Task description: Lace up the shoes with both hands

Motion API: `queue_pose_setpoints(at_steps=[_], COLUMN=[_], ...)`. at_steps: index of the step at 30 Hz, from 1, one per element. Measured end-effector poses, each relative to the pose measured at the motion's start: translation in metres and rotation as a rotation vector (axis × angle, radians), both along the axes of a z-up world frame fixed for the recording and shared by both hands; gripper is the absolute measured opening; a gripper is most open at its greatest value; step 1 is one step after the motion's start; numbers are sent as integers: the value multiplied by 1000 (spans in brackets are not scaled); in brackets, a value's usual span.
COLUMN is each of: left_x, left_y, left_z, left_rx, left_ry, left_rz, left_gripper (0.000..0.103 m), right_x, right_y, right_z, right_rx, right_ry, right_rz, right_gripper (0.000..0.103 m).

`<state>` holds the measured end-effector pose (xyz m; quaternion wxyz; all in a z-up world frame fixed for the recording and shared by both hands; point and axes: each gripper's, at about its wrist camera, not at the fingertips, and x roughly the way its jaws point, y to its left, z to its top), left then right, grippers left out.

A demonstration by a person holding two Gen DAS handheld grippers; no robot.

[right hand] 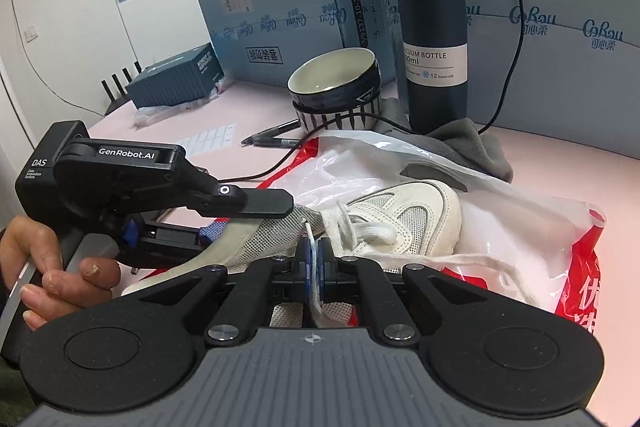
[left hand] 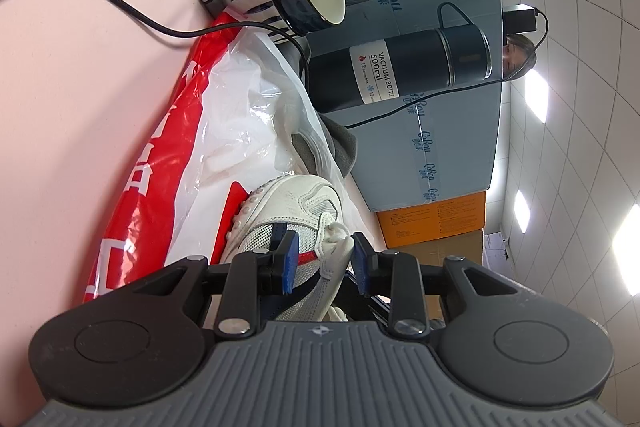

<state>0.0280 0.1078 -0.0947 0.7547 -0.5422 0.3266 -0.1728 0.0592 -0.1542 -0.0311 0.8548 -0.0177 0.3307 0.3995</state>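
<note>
On the plastic bag (right hand: 500, 227) lies the shoe (right hand: 400, 211); the right gripper (right hand: 315, 259) pinches its lace (right hand: 316, 291), while the left gripper (left hand: 325, 259) clamps the shoe's upper.

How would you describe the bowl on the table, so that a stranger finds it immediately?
Start at the tall dark vacuum bottle before the blue boxes. Just left of it, the bowl sits stacked on a striped one. It alone is dark blue outside, cream inside.
</note>
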Motion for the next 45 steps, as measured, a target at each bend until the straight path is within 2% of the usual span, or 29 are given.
queue_pose_setpoints(at_steps=[13, 15, 24, 31, 33, 38, 41, 45], left_x=[0, 0, -1, -1, -1, -1, 0, 0], left_y=[0, 1, 1, 2, 1, 1, 1, 1], left_z=[-1, -1, -2, -2, -2, -1, -1, -1], left_rx=[-4, -3, -6, -6, -6, -5, -5, -6], left_ry=[-1, -1, -1, -2, -2, -2, -2, -1], left_rz=[0, -1, -1, -2, -2, -2, -3, -3], left_gripper=[27, 27, 27, 27, 28, 28, 28, 28], right_x=[-5, -4, -1, 0, -1, -6, -8, -5], right_y=[2, 5, 6, 16, 17, 13, 10, 6], right_z=[5, 5, 5, 6, 7, 13, 16, 17], right_rx=[16, -16, -18, -61, -75, -73, -63, -56], right_ry=[-35, -42, -41, -110, -126, -126, -118, -78], right_rz=[37, 33, 28, 50, 52, 69, 62, 41], right_gripper=[4, 4, 4, 4, 14, 29, 28, 18])
